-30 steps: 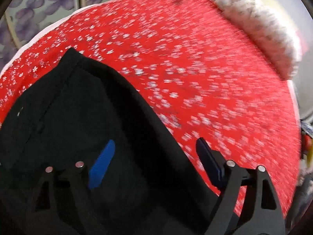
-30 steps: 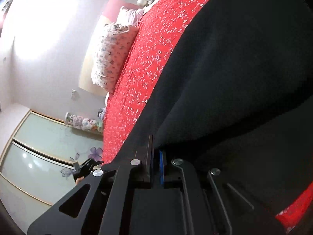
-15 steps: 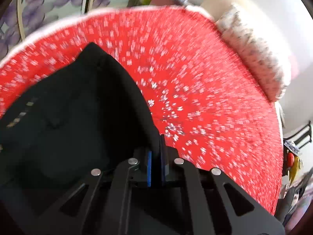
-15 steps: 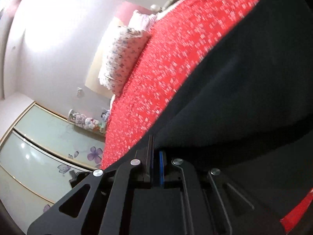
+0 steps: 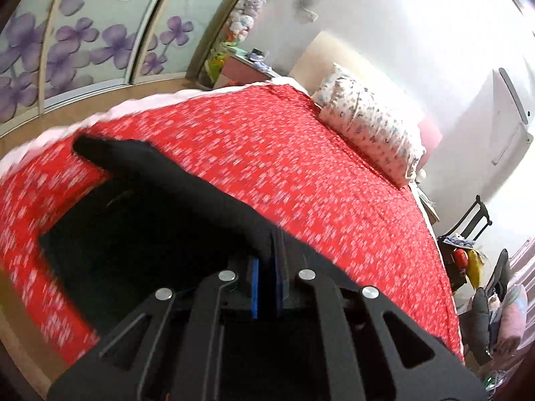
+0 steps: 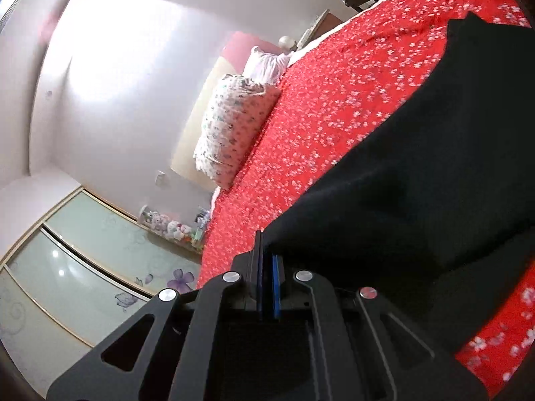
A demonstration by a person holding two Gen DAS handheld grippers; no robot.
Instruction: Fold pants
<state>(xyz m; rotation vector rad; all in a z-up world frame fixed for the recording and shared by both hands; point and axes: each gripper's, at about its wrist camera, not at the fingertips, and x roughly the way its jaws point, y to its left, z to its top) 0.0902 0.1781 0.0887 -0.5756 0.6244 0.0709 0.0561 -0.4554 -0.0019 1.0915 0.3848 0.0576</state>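
Black pants (image 5: 150, 234) lie on a red bedspread with small white flowers (image 5: 301, 173). In the left wrist view my left gripper (image 5: 272, 247) is shut on an edge of the pants, and the cloth is lifted and stretches from the blue pads back to a far corner. In the right wrist view my right gripper (image 6: 265, 250) is shut on another edge of the pants (image 6: 434, 167), which rise in a dark sheet to the right over the red bedspread (image 6: 334, 100).
A flowered pillow (image 5: 371, 133) lies at the head of the bed, with a second pillow (image 6: 267, 63) behind it. Wardrobe doors with purple flowers (image 5: 67, 43) stand beyond the bed. A chair and bags (image 5: 474, 260) crowd the right side.
My left gripper went from wide open over the pants to shut on their edge, then swung up and across, lifting the cloth. The right gripper rose a little, still holding.
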